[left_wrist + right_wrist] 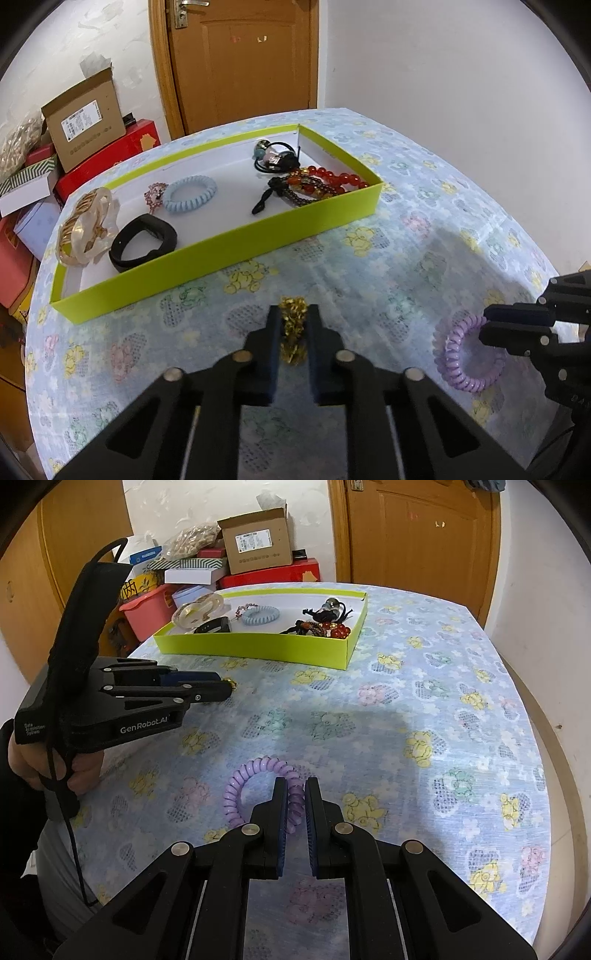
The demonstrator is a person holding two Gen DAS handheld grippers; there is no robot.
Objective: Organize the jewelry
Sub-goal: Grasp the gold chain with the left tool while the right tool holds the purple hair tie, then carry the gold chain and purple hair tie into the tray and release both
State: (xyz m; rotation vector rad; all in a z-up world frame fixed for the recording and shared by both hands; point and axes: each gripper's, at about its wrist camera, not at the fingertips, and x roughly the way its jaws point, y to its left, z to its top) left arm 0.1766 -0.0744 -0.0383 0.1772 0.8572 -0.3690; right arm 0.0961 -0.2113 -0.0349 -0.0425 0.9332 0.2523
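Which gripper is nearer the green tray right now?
Left. The left gripper, shut on the gold chain, sits just short of the green tray; the right gripper grips the purple coil tie farther back.

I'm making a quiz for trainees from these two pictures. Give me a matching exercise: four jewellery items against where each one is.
Items:
1. gold chain piece
2. purple spiral hair tie
3. black wristband
4. red bead bracelet

Places:
A. right end of the lime-green box
B. in the right claw
C. in the left claw
D. left part of the box

Pairs: 1-C, 2-B, 3-D, 4-A
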